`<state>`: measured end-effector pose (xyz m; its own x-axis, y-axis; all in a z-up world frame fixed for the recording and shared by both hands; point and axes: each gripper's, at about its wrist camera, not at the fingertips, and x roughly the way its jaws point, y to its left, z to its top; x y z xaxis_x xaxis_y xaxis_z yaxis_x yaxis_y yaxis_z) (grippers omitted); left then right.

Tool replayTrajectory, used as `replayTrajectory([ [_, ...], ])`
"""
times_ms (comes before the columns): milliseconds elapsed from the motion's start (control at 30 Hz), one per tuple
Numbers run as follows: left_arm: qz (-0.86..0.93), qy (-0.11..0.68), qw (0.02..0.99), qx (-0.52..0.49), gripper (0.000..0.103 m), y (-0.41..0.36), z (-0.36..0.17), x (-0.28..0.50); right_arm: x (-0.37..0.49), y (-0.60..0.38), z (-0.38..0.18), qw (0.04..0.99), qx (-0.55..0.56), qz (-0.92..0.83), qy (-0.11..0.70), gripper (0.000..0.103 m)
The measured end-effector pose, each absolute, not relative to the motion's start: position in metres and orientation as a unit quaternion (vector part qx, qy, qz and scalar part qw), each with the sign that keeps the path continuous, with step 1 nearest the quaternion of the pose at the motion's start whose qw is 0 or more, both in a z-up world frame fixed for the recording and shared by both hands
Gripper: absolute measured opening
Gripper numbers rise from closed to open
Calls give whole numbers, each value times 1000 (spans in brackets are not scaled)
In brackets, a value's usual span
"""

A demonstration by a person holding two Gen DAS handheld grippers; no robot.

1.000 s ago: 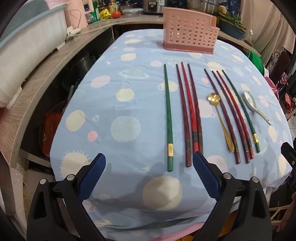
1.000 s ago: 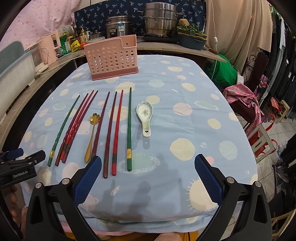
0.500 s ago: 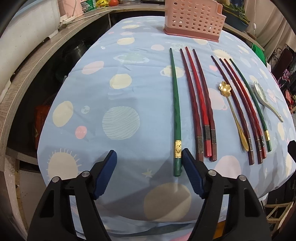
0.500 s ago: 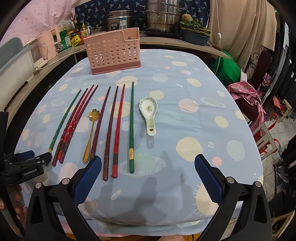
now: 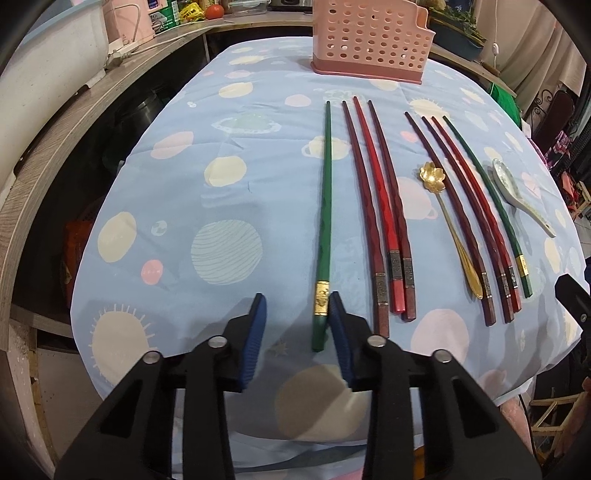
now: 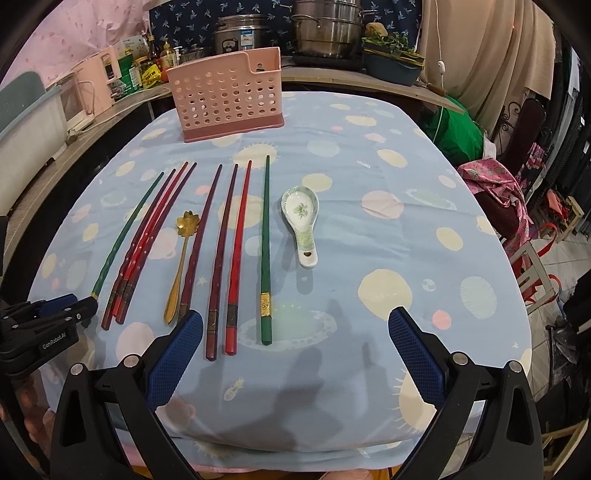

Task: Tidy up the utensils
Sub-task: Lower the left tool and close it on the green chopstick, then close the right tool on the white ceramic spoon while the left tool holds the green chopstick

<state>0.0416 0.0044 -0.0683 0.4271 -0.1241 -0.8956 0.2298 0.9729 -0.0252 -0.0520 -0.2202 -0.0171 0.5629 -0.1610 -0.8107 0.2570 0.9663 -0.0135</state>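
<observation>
Now our left gripper (image 5: 297, 328) has narrowed around the leftmost green chopstick's (image 5: 324, 206) butt end, still flat on the bench (image 5: 177, 206), pickup imminent; right gripper (image 6: 295, 332) hangs wide, empty.

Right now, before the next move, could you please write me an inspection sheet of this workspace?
Surface: table under a blue planet-print cloth.
Job's things: eight chopsticks in a row, green ones outermost; the leftmost green chopstick lies between the left pads; gold spoon; ceramic spoon; pink utensil holder at the far edge.
Clutter: nothing seen on the cloth.
Grippers: left gripper open, narrowed around the green handle, not clamped; right gripper wide open near the other green chopstick.
Cables: white cord on the side counter.
Surroundings: steel pots, bottles, chairs.
</observation>
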Motion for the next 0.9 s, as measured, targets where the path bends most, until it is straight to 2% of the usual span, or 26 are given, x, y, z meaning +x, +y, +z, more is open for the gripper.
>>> replayTrajectory([
  [100,-112,528,841,46,14,5,-67,41,-52,-220,-17,882,53,-119,453,96],
  [167,-117,530,839,44,9,4,-67,41,-52,-220,-17,882,53,-118,452,96],
  [633,-124,526,840,46,7,-1,-66,46,-32,-241,-18,889,64,-132,433,96],
  [833,-117,528,840,45,7,0,-67,53,-9,-260,-24,888,86,-128,432,75],
  [900,-116,529,840,45,7,0,-68,54,-2,-264,-27,887,99,-120,435,64],
])
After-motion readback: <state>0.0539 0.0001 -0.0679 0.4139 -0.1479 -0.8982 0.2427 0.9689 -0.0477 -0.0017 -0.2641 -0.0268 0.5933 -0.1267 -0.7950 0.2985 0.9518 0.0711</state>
